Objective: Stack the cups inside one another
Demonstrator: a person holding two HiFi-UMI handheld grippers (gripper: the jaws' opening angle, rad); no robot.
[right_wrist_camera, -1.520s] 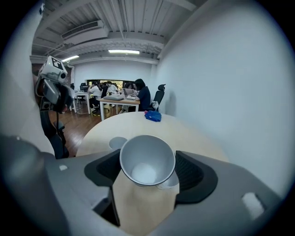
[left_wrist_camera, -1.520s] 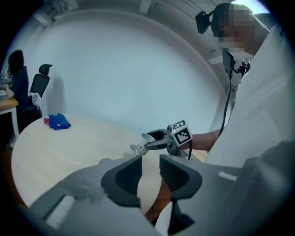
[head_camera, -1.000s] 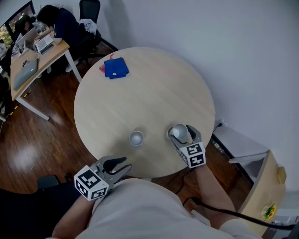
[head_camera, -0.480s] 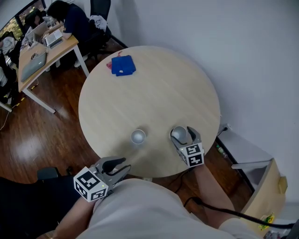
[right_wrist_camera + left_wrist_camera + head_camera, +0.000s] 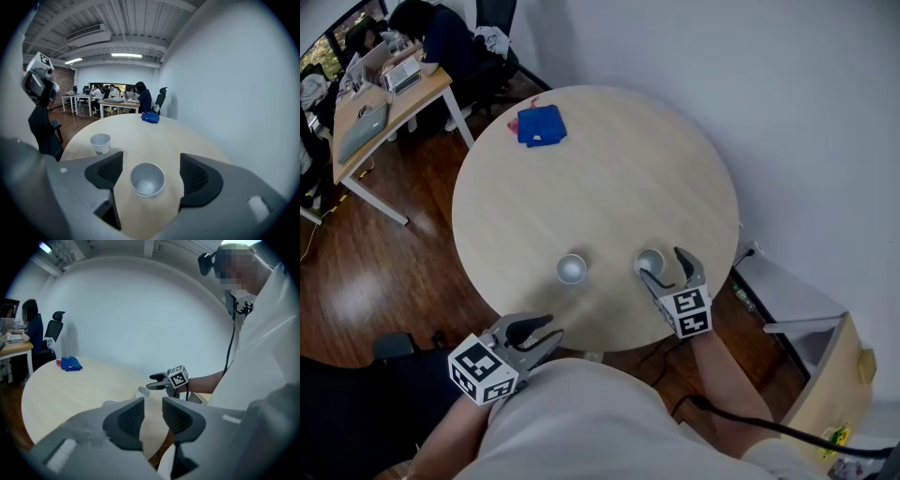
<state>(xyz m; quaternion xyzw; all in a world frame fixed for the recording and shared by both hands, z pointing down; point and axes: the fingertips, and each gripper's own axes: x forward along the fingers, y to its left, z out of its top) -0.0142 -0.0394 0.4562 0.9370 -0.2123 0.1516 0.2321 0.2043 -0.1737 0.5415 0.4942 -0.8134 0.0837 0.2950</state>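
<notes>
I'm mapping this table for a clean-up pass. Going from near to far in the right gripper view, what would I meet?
White cup standing free between the open jaws → lone paper cup → blue cloth at the far edge of the table → office desk beyond it.

Left gripper at the table's near edge
The left gripper (image 5: 153, 404) is empty, jaws slightly apart. Beyond it the right gripper (image 5: 153, 381) sits just beside a white cup (image 5: 143, 392) on the round table (image 5: 70, 390).
</notes>
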